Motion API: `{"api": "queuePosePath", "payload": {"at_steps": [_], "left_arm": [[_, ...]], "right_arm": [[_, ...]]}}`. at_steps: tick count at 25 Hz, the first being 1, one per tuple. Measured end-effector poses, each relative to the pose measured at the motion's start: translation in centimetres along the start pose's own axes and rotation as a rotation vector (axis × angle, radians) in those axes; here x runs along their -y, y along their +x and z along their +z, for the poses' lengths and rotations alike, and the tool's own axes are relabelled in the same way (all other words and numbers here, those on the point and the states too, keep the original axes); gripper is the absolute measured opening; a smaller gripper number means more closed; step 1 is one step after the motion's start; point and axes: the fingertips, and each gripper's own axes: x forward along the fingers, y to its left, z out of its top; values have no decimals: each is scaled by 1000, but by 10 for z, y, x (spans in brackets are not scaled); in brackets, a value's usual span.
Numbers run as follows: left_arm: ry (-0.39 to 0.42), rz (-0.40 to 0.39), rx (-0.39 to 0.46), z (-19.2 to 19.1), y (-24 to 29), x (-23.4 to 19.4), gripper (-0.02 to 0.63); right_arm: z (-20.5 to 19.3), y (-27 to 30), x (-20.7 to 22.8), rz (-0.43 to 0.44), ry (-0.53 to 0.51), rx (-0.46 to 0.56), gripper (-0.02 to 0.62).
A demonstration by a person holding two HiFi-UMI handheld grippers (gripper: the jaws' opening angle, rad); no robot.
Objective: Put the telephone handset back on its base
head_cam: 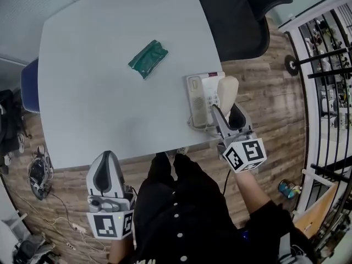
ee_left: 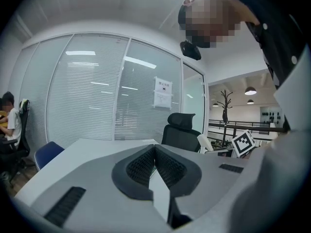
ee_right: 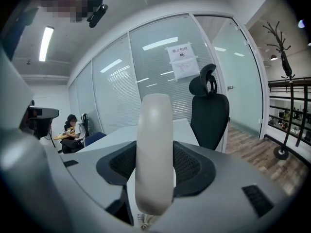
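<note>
The cream handset (ee_right: pixel 154 154) is being clamped upright between the right gripper's (head_cam: pixel 226 111) jaws, the telephone base (head_cam: pixel 199 100) lying just left of and below them. The left gripper's (ee_left: pixel 155 152) jaws are being held together, empty, well apart from it.

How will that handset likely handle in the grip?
The handset looks smooth, rigid plastic, so it may pivot between the right gripper's fingers. Its coiled cord, showing below, could tug it. Its rounded ends might rock off the base.
</note>
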Motion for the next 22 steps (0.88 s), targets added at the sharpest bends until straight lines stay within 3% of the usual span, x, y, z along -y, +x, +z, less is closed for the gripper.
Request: {"api": "queuePosePath", "payload": {"at_steps": [13,22], "left_arm": [[21,-23,-45,-20,-6,5,15],[3,-48,-91,-40,-1,11,15]], "right_arm": [[-74,39,3,-9,53,-151,232],[-106,57,11,-52,70,-195,232]]}}
